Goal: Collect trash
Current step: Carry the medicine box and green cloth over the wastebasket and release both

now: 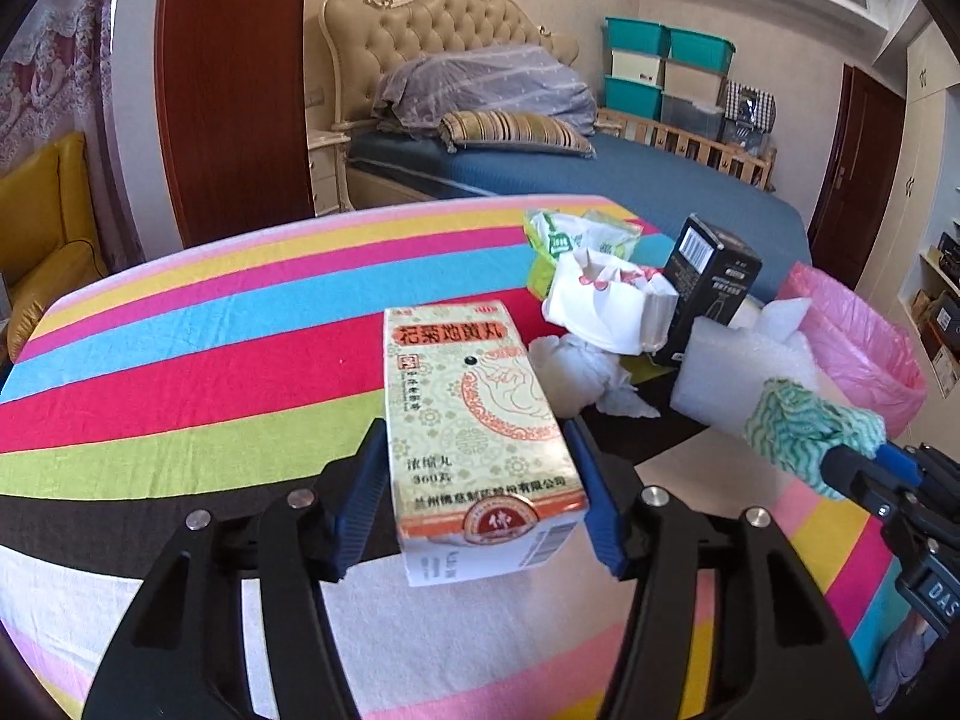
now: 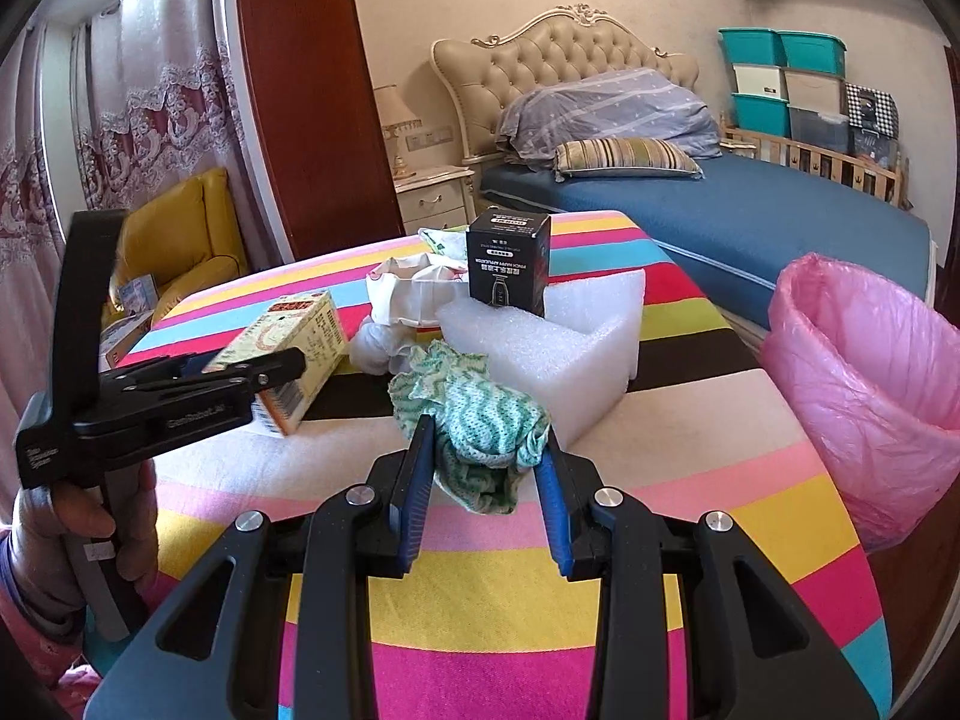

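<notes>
A cream medicine box (image 1: pixel 474 420) with red print lies on the striped tablecloth (image 1: pixel 180 360). My left gripper (image 1: pixel 474 429) has its blue pads against both long sides of the box and is shut on it. From the right wrist view the same box (image 2: pixel 300 336) sits in the left gripper (image 2: pixel 264 372) at the left. My right gripper (image 2: pixel 487 429) is shut on a crumpled green-and-white cloth (image 2: pixel 480 414), held just above the table. That cloth (image 1: pixel 798 420) shows at the right of the left wrist view. A bin lined with a pink bag (image 2: pixel 864 372) stands off the table's right edge.
Behind the cloth sits a white foam block (image 2: pixel 576 348) with a black box (image 2: pixel 507 264) standing on it. Crumpled white paper (image 2: pixel 408 294), a wad of tissue (image 1: pixel 576 378) and a green packet (image 1: pixel 558 234) lie beside them. A bed and a yellow armchair stand beyond the table.
</notes>
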Action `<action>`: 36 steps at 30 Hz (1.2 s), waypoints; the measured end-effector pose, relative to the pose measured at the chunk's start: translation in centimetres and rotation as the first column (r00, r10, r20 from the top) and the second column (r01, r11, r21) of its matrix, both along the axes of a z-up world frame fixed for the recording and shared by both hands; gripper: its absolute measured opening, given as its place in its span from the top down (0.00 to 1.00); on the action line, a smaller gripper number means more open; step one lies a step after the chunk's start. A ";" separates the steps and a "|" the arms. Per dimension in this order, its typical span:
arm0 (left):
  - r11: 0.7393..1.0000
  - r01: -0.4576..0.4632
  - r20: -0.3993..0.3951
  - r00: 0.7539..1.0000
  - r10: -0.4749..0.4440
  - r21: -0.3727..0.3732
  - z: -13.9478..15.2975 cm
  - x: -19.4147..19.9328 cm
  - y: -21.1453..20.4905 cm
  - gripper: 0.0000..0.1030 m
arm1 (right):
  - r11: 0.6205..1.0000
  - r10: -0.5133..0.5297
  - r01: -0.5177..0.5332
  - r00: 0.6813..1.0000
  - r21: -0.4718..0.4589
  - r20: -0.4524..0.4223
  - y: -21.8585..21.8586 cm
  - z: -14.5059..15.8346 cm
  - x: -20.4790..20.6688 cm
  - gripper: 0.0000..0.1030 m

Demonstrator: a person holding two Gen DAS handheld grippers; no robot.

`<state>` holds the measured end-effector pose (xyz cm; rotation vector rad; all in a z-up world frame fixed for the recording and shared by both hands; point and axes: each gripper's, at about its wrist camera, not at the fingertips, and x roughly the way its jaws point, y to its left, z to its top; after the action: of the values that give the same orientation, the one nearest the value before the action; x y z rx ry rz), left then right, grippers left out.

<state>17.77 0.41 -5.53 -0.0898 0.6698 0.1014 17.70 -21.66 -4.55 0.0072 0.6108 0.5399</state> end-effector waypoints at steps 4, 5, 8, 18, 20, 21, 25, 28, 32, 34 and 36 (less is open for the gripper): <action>1.000 0.007 0.026 1.000 -0.008 0.010 0.4 -0.6 -0.4 0.46 | 1.000 -0.007 0.007 1.000 0.004 0.004 0.0 0.0 -0.1 0.69; 1.000 0.009 0.034 0.999 -0.009 0.013 0.5 -0.8 -0.5 0.47 | 1.000 -0.009 0.009 1.000 0.005 0.004 0.0 0.0 -0.1 0.69; 0.999 0.019 0.030 0.999 -0.020 0.034 0.5 -1.1 -0.9 0.47 | 1.000 -0.009 0.009 1.000 0.006 0.003 -0.1 0.0 -0.1 0.69; 1.000 -0.025 -0.108 0.994 0.025 0.006 -1.0 0.6 0.1 0.33 | 1.000 -0.010 0.010 1.000 0.014 -0.010 -0.2 0.0 0.0 0.69; 0.999 -0.031 -0.108 0.994 0.030 -0.014 -1.1 0.7 0.4 0.33 | 1.000 -0.009 0.009 1.000 0.014 -0.013 -0.2 0.0 0.1 0.68; 0.999 -0.028 -0.106 0.994 0.025 -0.021 -1.1 0.7 0.4 0.35 | 1.000 -0.010 0.010 1.000 0.013 -0.013 -0.2 0.0 0.2 0.68; 1.000 0.005 -0.065 0.998 -0.007 -0.022 -0.6 0.1 0.1 0.53 | 1.000 -0.013 0.013 1.000 0.009 -0.003 -0.1 0.0 0.0 0.68; 1.000 0.021 0.020 1.000 -0.021 0.021 0.5 -1.2 -0.8 0.53 | 1.000 -0.020 0.020 1.000 0.013 0.011 -0.2 0.2 -0.1 0.68; 0.999 0.048 0.082 0.995 -0.050 0.022 1.2 -2.8 -1.8 0.53 | 0.999 -0.033 0.032 0.999 0.022 0.042 -0.5 0.8 -0.8 0.69; 0.998 0.062 0.102 0.993 -0.066 0.033 1.4 -3.3 -2.4 0.53 | 0.999 -0.040 0.039 0.997 0.024 0.064 -0.8 1.2 -1.2 0.69; 0.996 0.077 0.123 0.989 -0.081 0.040 1.8 -3.9 -3.1 0.53 | 0.999 -0.046 0.044 0.996 0.028 0.080 -1.2 1.7 -1.5 0.69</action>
<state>13.87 -2.69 -3.69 -0.0351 0.5456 0.0309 16.24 -22.88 -2.86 0.0241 0.5239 0.5023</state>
